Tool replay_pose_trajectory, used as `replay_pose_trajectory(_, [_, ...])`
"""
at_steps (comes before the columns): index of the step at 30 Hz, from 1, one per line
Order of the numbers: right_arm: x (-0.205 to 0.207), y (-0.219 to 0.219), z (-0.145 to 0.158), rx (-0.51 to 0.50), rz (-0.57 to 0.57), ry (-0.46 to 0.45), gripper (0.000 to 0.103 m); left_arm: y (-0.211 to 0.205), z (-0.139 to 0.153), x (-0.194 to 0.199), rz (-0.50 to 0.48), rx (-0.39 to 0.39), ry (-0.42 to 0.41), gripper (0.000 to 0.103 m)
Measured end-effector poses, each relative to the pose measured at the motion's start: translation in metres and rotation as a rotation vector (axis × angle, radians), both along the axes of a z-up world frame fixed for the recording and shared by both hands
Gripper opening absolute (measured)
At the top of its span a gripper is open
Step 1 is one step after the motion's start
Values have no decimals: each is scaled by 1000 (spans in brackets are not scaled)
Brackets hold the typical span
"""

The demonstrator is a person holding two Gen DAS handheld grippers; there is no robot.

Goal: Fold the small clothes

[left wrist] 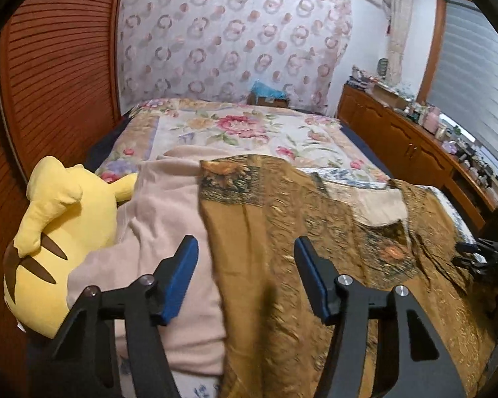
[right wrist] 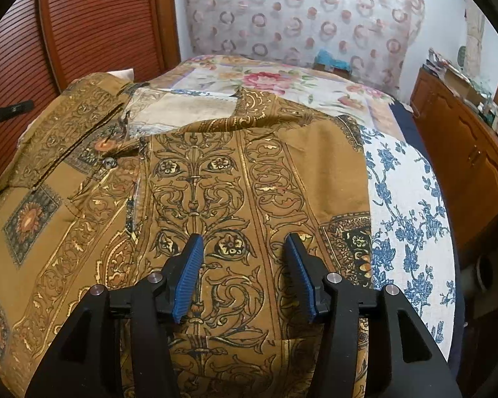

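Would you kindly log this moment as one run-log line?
left gripper: open, empty | right gripper: open, empty | patterned shirt: spread on bed

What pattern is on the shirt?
Mustard-brown shirt with dark ornate scrollwork and floral medallions; clearest in the right wrist view.

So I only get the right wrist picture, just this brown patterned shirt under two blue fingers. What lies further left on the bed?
Observer: A yellow plush toy with brown stripes sits at the left edge of the bed.
Operator: Is it touching the shirt?
Observer: No, a pale pink cloth lies between it and the brown shirt.
Operator: And the other gripper, is it holding anything?
Observer: The left gripper is open, its blue fingers straddling the shirt's left edge where it overlaps the pink cloth, without pinching it.
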State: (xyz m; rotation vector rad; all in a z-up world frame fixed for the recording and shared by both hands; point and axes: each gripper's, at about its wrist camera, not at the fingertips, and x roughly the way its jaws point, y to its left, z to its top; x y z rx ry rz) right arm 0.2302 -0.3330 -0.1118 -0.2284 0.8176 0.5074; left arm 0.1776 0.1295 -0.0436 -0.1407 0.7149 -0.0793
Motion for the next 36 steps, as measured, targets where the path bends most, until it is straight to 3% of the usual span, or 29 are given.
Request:
replay_pose_trajectory(6, [0,0,0,0,0,0,53,7,-9,23,13,11,32,54])
replay_pose_trajectory(17, [1,0,0,0,0,-1,53,16,-21,44,19,-53,89,51])
replay_pose_trajectory(19, [1,0,0,0,0,0,54,15,-21,44,5,-60,85,39])
replay_pose_trajectory(22, [1,0,0,0,1,-1,54,9,-19,40,-36,-79,79,29])
replay_pose_trajectory(26, [1,0,0,0,1,-1,54,5,-14,38,-42,-66,68,24])
replay_pose_trajectory(30, [1,0,0,0,1,-1,54,3,-12,37,-43,-66,65,6])
replay_pose_trajectory(36, [4,-7,4,6,-23,-2,54,-5,-5,28,-64,-52,33,0])
